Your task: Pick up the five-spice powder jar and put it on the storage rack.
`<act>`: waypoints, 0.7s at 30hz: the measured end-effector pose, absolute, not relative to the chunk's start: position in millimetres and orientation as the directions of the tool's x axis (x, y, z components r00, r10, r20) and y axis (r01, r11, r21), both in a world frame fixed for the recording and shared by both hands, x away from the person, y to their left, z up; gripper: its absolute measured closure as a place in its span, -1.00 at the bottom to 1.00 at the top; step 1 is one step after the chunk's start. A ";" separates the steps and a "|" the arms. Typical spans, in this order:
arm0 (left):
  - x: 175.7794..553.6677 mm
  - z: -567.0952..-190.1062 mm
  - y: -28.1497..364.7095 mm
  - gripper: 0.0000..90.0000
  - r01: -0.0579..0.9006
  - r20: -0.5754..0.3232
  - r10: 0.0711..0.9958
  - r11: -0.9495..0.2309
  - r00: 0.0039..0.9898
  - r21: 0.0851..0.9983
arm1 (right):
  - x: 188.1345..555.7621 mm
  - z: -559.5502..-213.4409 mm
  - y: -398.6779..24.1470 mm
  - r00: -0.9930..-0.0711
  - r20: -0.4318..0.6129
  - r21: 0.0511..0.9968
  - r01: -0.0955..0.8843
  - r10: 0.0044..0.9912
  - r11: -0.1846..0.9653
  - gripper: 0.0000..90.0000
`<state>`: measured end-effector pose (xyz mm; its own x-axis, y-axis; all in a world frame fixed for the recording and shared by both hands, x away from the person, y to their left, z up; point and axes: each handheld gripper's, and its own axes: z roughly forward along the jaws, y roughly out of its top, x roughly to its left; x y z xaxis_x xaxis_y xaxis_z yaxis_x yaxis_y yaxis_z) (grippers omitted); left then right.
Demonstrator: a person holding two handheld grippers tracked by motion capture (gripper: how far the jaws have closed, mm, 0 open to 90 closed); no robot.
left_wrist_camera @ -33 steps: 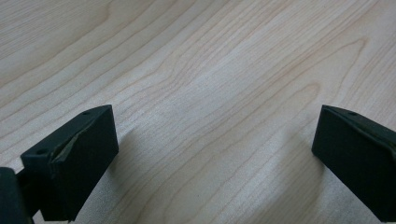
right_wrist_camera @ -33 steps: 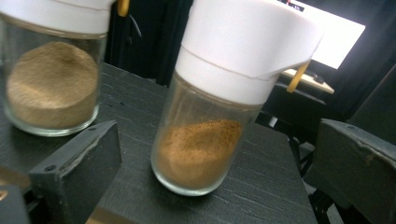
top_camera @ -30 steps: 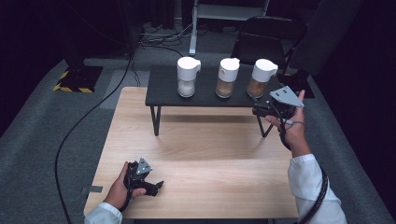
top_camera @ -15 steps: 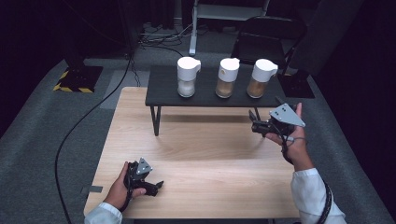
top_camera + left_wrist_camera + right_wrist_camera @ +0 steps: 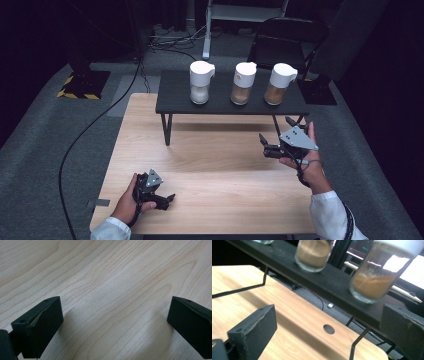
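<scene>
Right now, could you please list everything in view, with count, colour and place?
Jars: three, clear with white lids; white-filled jar left, middle brown-filled jar, right brown-filled jar, in a row on the shelf.
Shelf: one, black, on thin legs at the table's far edge.
Table: one, light wood, with a small round hole.
Chair: one, black, behind the shelf.
Floor cable: one, black, left of the table.
Left tool: black, open, low at the near-left table.
Right tool: black, open, raised below the right jar.
</scene>
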<state>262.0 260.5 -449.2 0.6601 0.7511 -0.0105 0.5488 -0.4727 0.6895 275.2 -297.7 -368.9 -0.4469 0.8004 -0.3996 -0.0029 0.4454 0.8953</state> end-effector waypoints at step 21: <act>262.1 -449.0 260.5 -1.00 0.548 -0.009 0.751 -0.474 0.661 0.689 | 270.9 -406.7 -299.0 -0.524 -0.440 0.830 0.074 0.730 0.553 -0.98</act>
